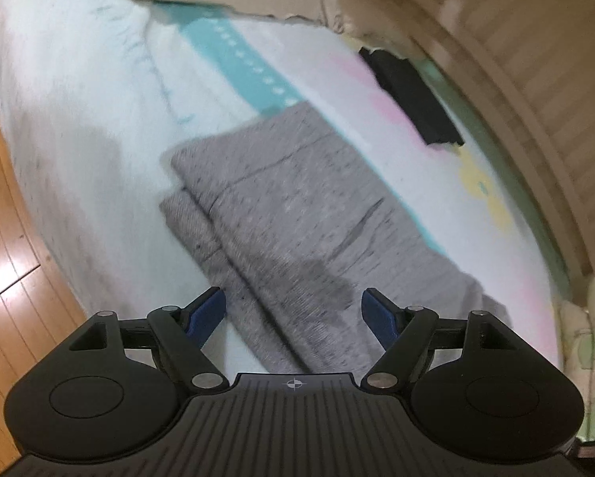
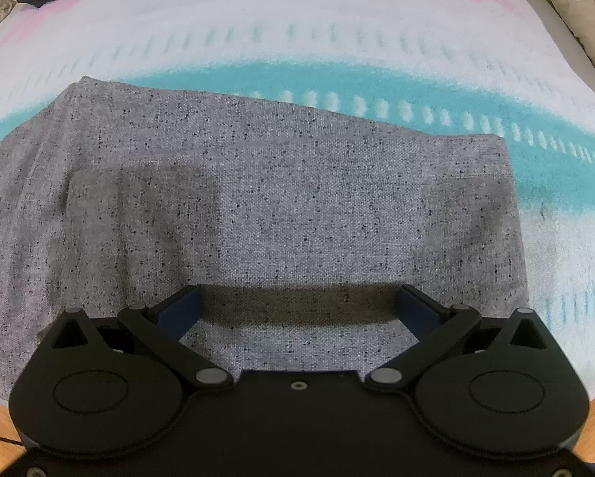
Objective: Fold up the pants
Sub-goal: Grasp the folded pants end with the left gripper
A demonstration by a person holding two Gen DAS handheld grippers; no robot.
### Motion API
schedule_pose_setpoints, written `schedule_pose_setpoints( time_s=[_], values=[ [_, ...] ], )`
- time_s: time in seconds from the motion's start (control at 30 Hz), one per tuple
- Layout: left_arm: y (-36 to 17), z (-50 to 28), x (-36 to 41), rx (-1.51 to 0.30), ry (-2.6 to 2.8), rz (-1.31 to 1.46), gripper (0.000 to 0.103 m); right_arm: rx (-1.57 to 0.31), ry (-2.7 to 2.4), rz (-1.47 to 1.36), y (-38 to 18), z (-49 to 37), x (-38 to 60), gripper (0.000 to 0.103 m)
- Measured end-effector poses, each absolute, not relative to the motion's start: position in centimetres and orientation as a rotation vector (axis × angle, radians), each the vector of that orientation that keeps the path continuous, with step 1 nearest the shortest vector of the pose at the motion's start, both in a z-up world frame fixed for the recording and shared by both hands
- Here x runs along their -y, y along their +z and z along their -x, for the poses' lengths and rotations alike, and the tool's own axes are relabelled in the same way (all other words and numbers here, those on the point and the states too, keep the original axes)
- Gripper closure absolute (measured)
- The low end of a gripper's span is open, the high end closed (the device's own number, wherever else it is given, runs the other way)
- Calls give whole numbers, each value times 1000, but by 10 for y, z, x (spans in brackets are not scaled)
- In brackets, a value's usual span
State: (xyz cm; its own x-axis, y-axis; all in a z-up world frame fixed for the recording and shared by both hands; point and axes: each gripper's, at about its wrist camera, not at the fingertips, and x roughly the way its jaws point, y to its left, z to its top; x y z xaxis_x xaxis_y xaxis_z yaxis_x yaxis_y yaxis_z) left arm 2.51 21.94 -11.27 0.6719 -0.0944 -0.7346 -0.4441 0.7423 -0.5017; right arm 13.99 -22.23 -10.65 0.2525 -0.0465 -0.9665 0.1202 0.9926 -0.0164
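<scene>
So the grey pants (image 1: 297,214) are lying on the bed (image 1: 78,119), already doubled over into a longish stack. You can see a lower layer peeking out along one edge in the left wrist view, which is why I'm guessing at least one fold is done. They're sitting partly across the teal stripe (image 2: 555,167) of the sheet, near the edge of the bed by the wood floor (image 1: 15,238), probably so whoever's doing this can reach without leaning.

The left gripper (image 1: 293,310) is hanging over one end of the stack with its jaws spread wide and nothing between them. It's looking down the length of the pants at a slant, so my read is it's lining up for the next grab or just clearing off.

The right gripper (image 2: 299,306) is pointing almost straight down over the flat middle of the fabric, jaws also wide and gripping nothing. It's casting a dark bar of shadow right under itself, so it's close to the cloth. I can't tell if the tips are actually touching.

There's a dark garment (image 1: 412,99) further back on the bed, well apart from the pants.
</scene>
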Motion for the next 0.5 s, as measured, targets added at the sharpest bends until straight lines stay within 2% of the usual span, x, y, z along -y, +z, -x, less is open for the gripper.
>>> schedule_pose_setpoints(
  time_s=[0.13, 0.37, 0.4, 0.43, 0.5],
  values=[
    [-121, -26, -220, -800, 210, 741, 24, -1308, -117, -64, -106, -139, 221, 0],
    [-125, -21, -221, -749, 199, 794, 23, -1298, -113, -67, -106, -137, 222, 0],
    [-127, -24, -222, -736, 186, 806, 18, -1298, -115, -66, -106, -137, 222, 0],
    [-128, -27, -223, -720, 169, 825, 9, -1297, -118, -66, -106, -136, 222, 0],
    [-129, -34, -225, -698, 130, 843, 2, -1296, -122, -67, -107, -136, 222, 0]
  ],
)
